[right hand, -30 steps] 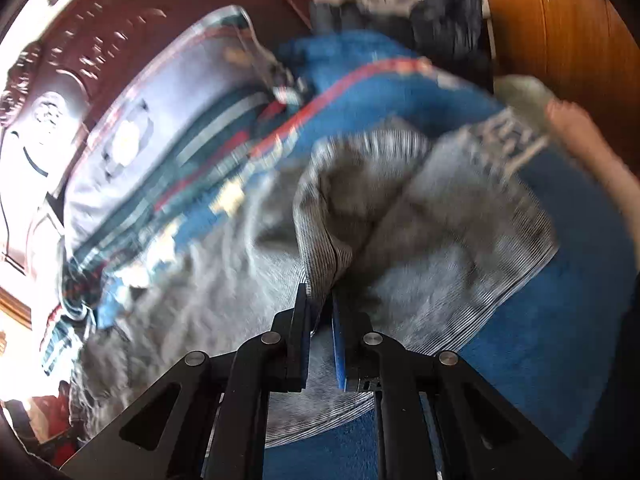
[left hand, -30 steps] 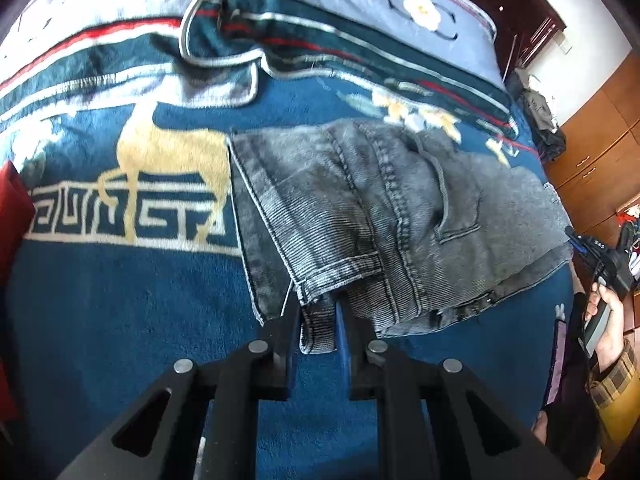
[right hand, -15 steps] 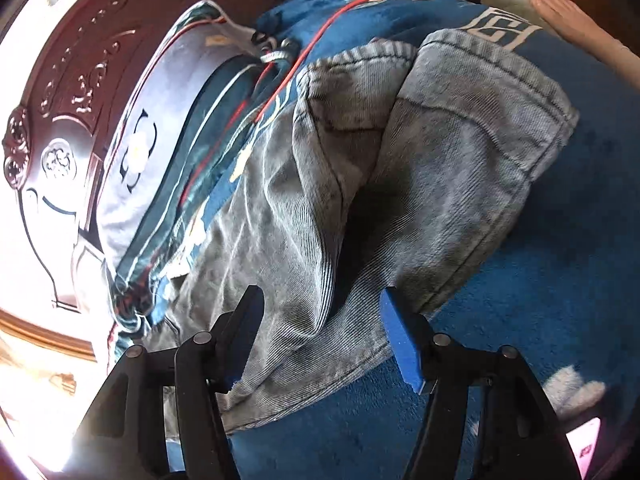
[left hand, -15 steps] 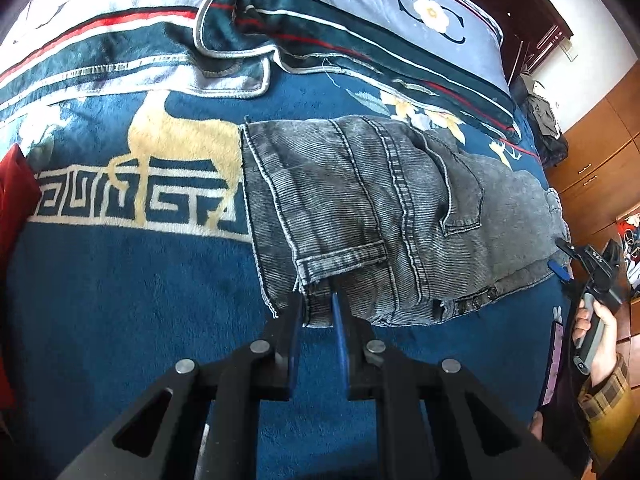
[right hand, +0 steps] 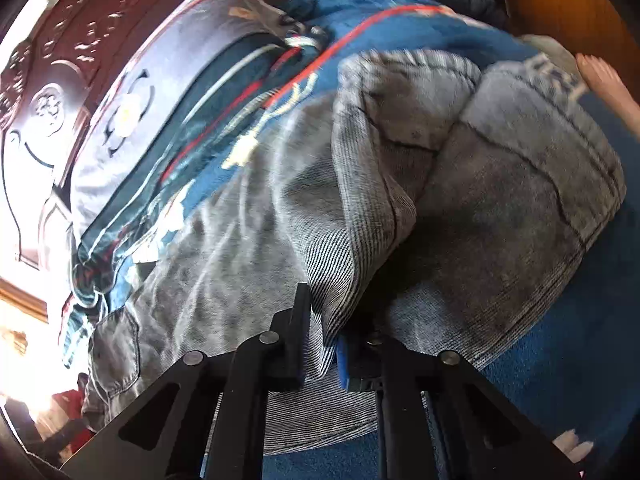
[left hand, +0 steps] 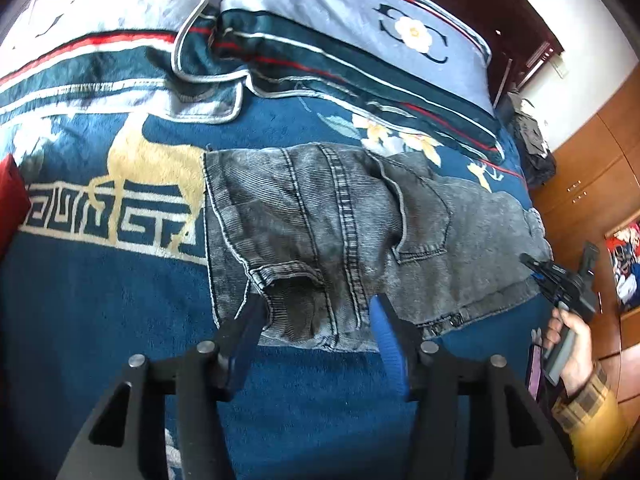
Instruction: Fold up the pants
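Grey washed denim pants [left hand: 340,220] lie folded on a blue patterned blanket. In the left wrist view my left gripper [left hand: 318,308] hovers at their near edge. Its jaws are opening, the cuff and seam lie between the fingers, and the pads do not press on the cloth. The right gripper [left hand: 560,280] shows at the pants' right end, held by a hand. In the right wrist view my right gripper [right hand: 324,320] is shut on a raised fold of the pants [right hand: 500,184], with striped cloth pinched between the pads.
The blue blanket [left hand: 100,300] covers the bed, with two pillows [left hand: 360,32] at its head below a carved dark headboard [right hand: 80,60]. A red item [left hand: 10,200] sits at the left edge. A wooden wardrobe [left hand: 592,184] stands to the right. A bare foot [right hand: 604,76] rests near the pants.
My left gripper let go of the pants' near edge and its jaws spread apart. My right gripper, open half a second ago, came down and closed on a fold of the pants.
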`<state>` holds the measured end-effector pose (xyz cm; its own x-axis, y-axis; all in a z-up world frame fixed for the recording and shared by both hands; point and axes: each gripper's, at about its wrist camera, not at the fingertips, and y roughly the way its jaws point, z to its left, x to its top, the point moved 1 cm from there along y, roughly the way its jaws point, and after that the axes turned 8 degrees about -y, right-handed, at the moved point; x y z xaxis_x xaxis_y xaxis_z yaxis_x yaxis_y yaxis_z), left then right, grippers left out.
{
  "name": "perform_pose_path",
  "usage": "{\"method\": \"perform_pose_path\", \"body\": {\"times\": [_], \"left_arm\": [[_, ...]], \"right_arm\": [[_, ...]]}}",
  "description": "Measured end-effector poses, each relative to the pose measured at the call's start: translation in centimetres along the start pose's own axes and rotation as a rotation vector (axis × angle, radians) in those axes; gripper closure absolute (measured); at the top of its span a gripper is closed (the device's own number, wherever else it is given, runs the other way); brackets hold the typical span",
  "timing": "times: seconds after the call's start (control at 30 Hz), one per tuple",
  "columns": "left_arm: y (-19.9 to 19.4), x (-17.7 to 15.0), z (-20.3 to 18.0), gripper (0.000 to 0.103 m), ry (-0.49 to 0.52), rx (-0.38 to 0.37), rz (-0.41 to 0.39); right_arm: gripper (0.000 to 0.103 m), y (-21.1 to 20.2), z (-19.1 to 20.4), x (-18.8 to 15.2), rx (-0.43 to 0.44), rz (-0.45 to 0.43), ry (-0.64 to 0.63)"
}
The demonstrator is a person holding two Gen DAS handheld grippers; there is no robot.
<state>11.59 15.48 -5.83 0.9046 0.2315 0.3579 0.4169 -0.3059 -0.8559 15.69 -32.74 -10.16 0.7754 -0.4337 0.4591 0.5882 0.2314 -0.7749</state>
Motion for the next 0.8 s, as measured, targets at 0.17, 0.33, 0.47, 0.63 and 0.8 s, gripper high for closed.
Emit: {"method": "perform_pose_path", "body": {"times": [0.17, 0.33, 0.47, 0.63, 0.8], "left_arm": [[1.7, 0.3, 1.6, 0.101, -0.052, 0.021, 0.009], [1.8, 0.0, 2.4, 0.099, -0.041, 0.081, -0.008], [0.5, -0.1, 3.3, 0.099, -0.047, 0.093, -0.017], [-0.8, -0.6, 1.1, 0.095, 0.066, 0.132, -0.039], [-0.7, -1.7, -4.8, 0.06, 0.286, 0.129, -0.071]], "right_arm": [[0.094, -3.9, 2.1, 0.4, 0.034, -0.089, -0.084], [0.094, -8.2, 3.1, 0.5, 0.067, -0.184, -0.081], [0.093, -8.6, 2.5, 0.5, 0.085, -0.151, -0.062], [0.07, -4.5, 1.1, -1.0, 0.129, 0.022, 0.033], [0.062, -2.7, 1.0, -2.1, 0.123, 0.059, 0.054]]}}
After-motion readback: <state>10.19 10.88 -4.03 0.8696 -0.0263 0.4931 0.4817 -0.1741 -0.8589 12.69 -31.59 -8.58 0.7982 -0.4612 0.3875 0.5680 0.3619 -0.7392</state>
